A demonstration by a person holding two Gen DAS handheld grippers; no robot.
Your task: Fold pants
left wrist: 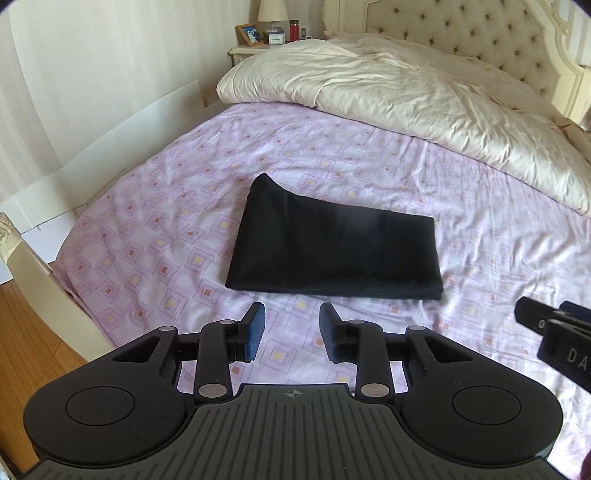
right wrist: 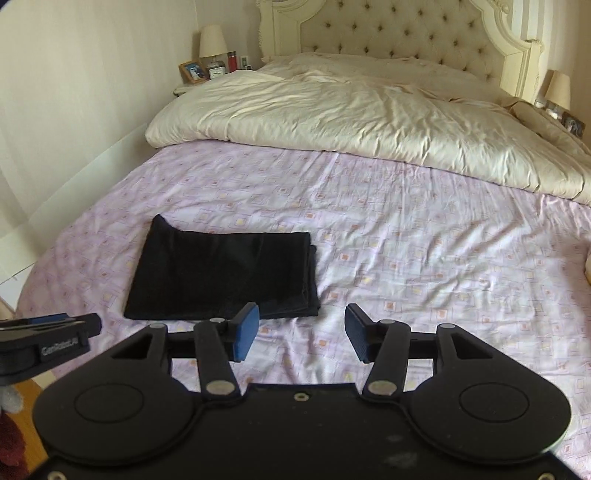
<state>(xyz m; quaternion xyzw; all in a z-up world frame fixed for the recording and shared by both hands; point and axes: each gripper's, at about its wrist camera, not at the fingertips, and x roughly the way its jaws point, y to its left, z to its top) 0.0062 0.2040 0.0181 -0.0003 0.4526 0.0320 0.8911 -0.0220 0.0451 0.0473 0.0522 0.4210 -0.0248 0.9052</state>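
Note:
The black pants [left wrist: 332, 251] lie folded into a compact flat rectangle on the pink patterned bedsheet [left wrist: 155, 221]. They also show in the right wrist view [right wrist: 225, 275], left of centre. My left gripper [left wrist: 291, 328] is open and empty, held just in front of the pants' near edge. My right gripper [right wrist: 301, 330] is open and empty, near the pants' front right corner, not touching. The right gripper shows at the right edge of the left wrist view [left wrist: 554, 328]; the left gripper shows at the left edge of the right wrist view [right wrist: 48, 328].
A bunched cream duvet [left wrist: 424, 99] covers the far half of the bed below a tufted headboard [right wrist: 399, 29]. A nightstand [left wrist: 251, 48] with a lamp, photo frame and clock stands at the far left. The footboard [left wrist: 48, 291] and wooden floor are at the near left.

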